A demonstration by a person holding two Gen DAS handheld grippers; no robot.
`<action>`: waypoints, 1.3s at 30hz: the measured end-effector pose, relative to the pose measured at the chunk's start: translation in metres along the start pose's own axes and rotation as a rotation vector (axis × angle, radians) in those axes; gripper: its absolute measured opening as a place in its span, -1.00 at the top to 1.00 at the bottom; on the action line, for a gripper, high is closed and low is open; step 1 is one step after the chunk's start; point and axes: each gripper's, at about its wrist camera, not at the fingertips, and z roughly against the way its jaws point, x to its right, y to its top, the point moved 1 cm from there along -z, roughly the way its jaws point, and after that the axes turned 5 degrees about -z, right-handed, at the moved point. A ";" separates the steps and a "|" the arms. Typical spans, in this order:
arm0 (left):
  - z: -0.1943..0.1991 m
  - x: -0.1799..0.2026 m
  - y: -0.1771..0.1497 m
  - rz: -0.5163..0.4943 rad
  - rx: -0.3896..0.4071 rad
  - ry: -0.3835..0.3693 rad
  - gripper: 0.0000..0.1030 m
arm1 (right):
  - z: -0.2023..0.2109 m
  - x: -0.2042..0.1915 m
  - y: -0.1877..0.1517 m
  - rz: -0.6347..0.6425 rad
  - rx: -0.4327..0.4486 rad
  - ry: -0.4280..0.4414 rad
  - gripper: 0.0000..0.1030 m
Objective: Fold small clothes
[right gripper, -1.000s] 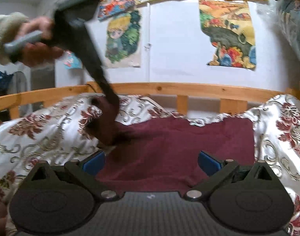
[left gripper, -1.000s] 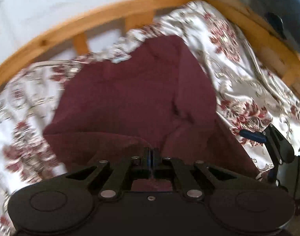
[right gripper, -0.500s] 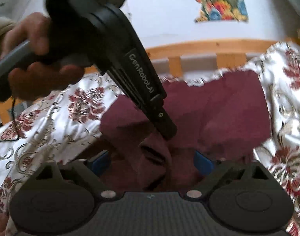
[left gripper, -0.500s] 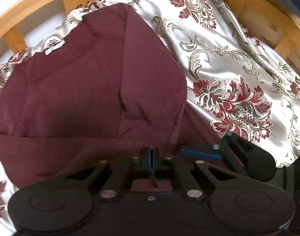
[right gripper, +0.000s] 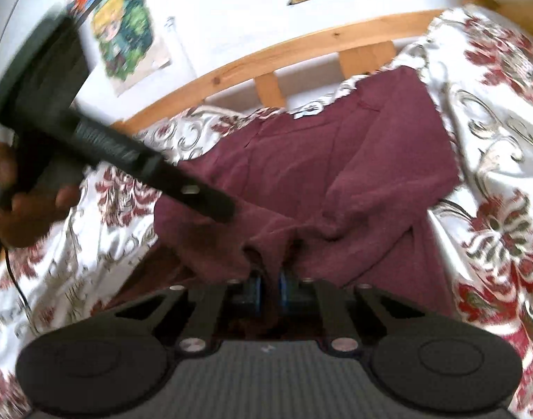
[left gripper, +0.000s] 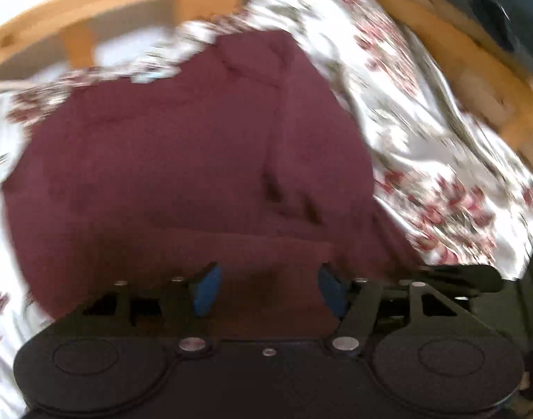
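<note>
- Lying on the floral bedspread (right gripper: 493, 146) near the wooden bed rail (right gripper: 301, 49), the maroon garment (right gripper: 353, 160) looked only partly folded: its near edge was bunched and doubled over, while the far part was spread flat.
- By my judgement, squaring and the later folds remained.
- The left gripper (left gripper: 268, 289) hung released, blue pads apart above the near hem, gripping nothing.
- The right gripper (right gripper: 269, 288) was clenched on a fold of the maroon garment.
- Only the right wrist view showed that pinch, the hand (right gripper: 25, 209) carrying the left tool, and the wall posters (right gripper: 126, 28).
- The left wrist view, though blurred, alone showed its own parted jaws.
</note>
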 end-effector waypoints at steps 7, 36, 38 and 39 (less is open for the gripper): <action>0.035 -0.097 -0.052 0.261 0.135 0.343 -0.22 | 0.007 0.013 0.001 -0.045 -0.027 -0.043 0.51; 0.003 -0.178 -0.102 0.748 0.264 0.310 0.96 | 0.002 0.008 -0.009 0.082 -0.014 -0.135 0.58; 0.002 -0.173 -0.099 0.708 0.233 0.346 0.65 | 0.003 0.009 -0.007 0.081 -0.004 -0.143 0.29; 0.003 -0.169 -0.098 0.689 0.234 0.359 0.19 | 0.004 0.009 -0.006 0.081 0.002 -0.145 0.18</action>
